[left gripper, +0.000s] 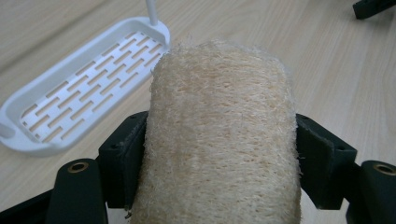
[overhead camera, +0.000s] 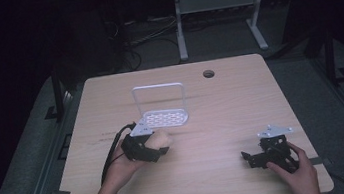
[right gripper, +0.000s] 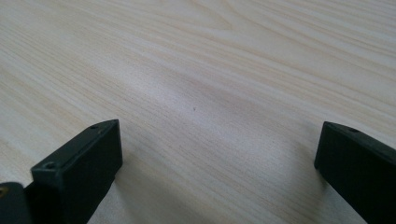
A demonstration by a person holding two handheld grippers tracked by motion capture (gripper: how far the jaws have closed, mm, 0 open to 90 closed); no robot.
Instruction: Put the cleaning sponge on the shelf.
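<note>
Two forearms are seen entering from the bottom edge of the high view, each hand holding a black two-jaw gripper over a pale wooden table (overhead camera: 220,171). At the near right corner of the table, well apart from the white rack, the right gripper (overhead camera: 250,158) is held low in the person's right hand (overhead camera: 298,173); in the right gripper view its jaws are seen spread wide apart, with nothing but bare wood grain between them. Just in front of the white rack, toward the person, the left gripper (overhead camera: 159,146) is held in the left hand (overhead camera: 119,169), and its jaws are clamped on a beige loofah sponge (left gripper: 219,140), which is pressed in from both sides. The sponge is coarse and fibrous and stands out beyond the jaws. A white rack (overhead camera: 165,118), a slotted oval tray with a tall upright loop handle, is set near the middle of the table, and the sponge is held just beside its near edge, apart from it. A round cable hole (overhead camera: 208,73) is cut in the tabletop beyond the rack, to its right.
</note>
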